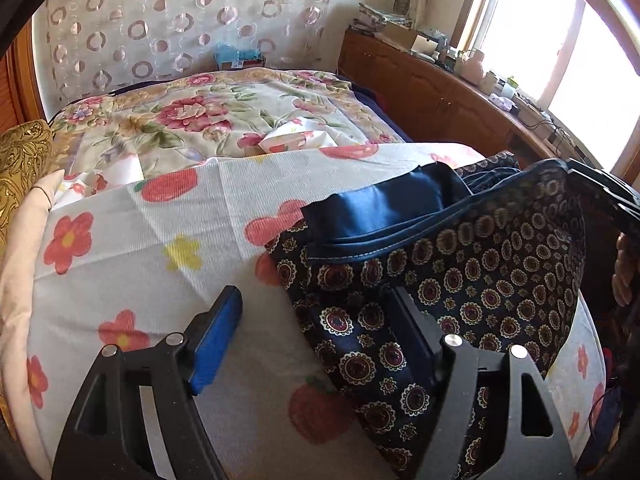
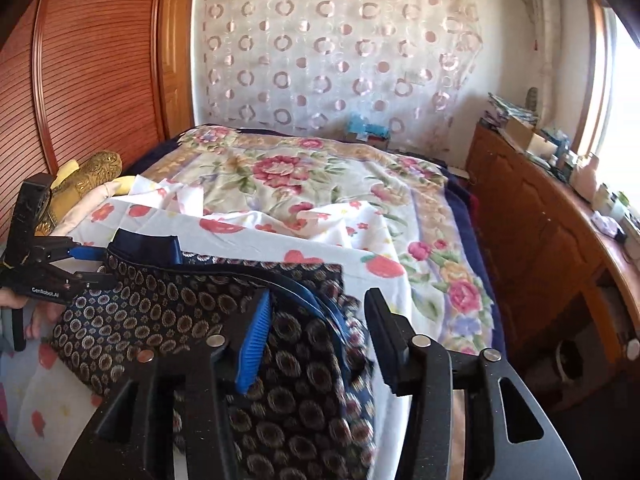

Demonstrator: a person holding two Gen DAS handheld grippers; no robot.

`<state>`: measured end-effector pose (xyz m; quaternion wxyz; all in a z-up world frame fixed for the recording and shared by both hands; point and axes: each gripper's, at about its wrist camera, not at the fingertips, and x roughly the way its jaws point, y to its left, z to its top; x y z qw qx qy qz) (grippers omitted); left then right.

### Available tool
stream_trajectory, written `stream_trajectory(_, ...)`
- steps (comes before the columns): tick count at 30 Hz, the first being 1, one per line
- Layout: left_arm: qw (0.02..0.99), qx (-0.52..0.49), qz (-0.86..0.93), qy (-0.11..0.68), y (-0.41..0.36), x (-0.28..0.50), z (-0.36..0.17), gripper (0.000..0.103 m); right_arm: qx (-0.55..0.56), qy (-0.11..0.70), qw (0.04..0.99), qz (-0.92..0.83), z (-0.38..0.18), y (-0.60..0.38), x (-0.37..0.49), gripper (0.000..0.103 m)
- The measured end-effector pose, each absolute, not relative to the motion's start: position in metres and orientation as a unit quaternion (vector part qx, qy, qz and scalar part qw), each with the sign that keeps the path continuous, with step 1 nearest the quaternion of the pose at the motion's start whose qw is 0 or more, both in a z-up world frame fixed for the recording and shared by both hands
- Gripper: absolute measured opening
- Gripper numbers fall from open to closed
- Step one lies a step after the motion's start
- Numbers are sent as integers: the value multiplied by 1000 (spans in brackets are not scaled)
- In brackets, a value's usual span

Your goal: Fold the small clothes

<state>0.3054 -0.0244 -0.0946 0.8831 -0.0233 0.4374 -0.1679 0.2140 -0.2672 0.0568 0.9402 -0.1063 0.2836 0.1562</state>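
Patterned garment (image 1: 460, 292) lies on sheet (image 1: 140, 248). Left gripper (image 1: 316, 332) agape, cloth edge between fingers, unpinched. Right gripper (image 2: 320, 320) agape above garment's fold.

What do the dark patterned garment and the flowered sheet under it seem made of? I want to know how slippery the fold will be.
Patterned garment: looks like a smooth, satin-like weave, possibly silk or polyester; its plain blue lining catches a soft sheen. Flowered sheet: matte, finely ribbed cloth, probably cotton; no shine, and crisp fold creases show.
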Motion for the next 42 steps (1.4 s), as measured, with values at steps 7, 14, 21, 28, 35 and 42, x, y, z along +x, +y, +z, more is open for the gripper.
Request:
stream_trajectory(7, 888, -19, -169, 427, -24, 304, -96, 76, -89, 332, 931, 126, 30, -282, 197, 59)
stream_trajectory(14, 888, -25, -173, 425, -25, 304, -98, 77, -54, 368, 920, 121, 4, -286, 213, 60)
stream_trajectory(21, 888, -25, -173, 424, -23, 304, -98, 77, -19, 384, 913, 138, 4, -296, 234, 60)
stream_trajectory(28, 888, -24, -173, 425, -23, 304, -98, 77, -19, 381, 913, 148, -1, -296, 245, 60)
stream_trajectory(35, 888, -26, -171, 425, -22, 305, -98, 77, -28, 386, 901, 198, -3, -288, 246, 27)
stream_trajectory(42, 879, -57, -181, 438, -16, 319, -97, 69, -22, 377, 900, 218, -4, -294, 243, 14)
